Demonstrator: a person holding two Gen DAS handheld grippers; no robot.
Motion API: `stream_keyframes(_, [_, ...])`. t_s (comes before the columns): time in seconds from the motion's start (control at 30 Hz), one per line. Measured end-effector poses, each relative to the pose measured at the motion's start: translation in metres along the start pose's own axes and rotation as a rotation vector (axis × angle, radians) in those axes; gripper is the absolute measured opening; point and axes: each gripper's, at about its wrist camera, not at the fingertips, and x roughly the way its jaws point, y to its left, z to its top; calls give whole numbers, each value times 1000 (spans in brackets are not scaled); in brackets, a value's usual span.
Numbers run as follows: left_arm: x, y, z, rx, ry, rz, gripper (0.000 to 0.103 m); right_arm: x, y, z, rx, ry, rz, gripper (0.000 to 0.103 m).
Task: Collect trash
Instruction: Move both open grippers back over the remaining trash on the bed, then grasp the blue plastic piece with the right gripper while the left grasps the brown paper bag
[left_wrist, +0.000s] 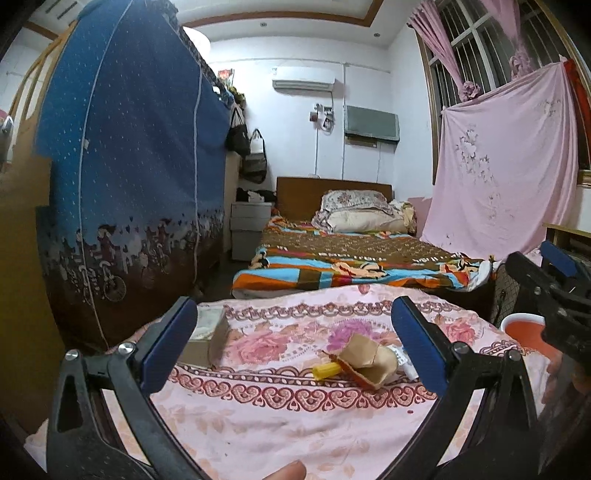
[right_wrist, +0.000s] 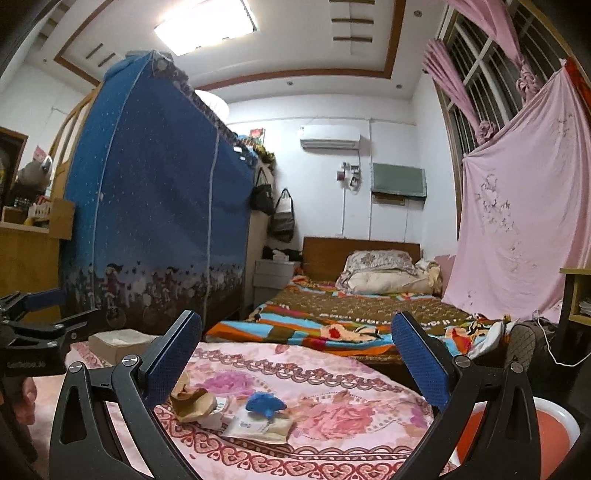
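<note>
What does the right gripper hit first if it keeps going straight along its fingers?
Probably the trash pile: the right gripper, open, points low over the pink floral cloth, toward the blue crumpled piece and flat paper packet. Depth unclear.

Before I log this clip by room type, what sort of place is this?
Most likely a lived-in home bedroom: a wooden-headboard bed with a colourful patterned blanket, a blue zip-up fabric wardrobe, and a white wall-mounted air conditioner.

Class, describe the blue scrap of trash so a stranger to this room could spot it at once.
Start at the pink floral cloth covering the surface nearest the grippers, in front of the striped bed. A small heap of litter lies on it. The blue scrap sits on top of a flat paper packet, right of the crumpled brown paper; it is the only blue piece there.
</note>
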Motion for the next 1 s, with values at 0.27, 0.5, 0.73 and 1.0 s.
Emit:
stream_keyframes(0.27, [24,-10,-5,32,131,-71,89,45,-9,-9,34,186,14,103])
stream_keyframes(0.5, [46,-14,-10,35,261,-163,71,80,-17,-26,97,388,75,86])
stream_keyframes(0.73, [71,-26,-17,66,404,-248,47,106,-4,-41,63,527,151,69])
stream_keyframes(1.0, [94,-33,-18,76,477,-287,35,116,-4,-46,92,564,175,60])
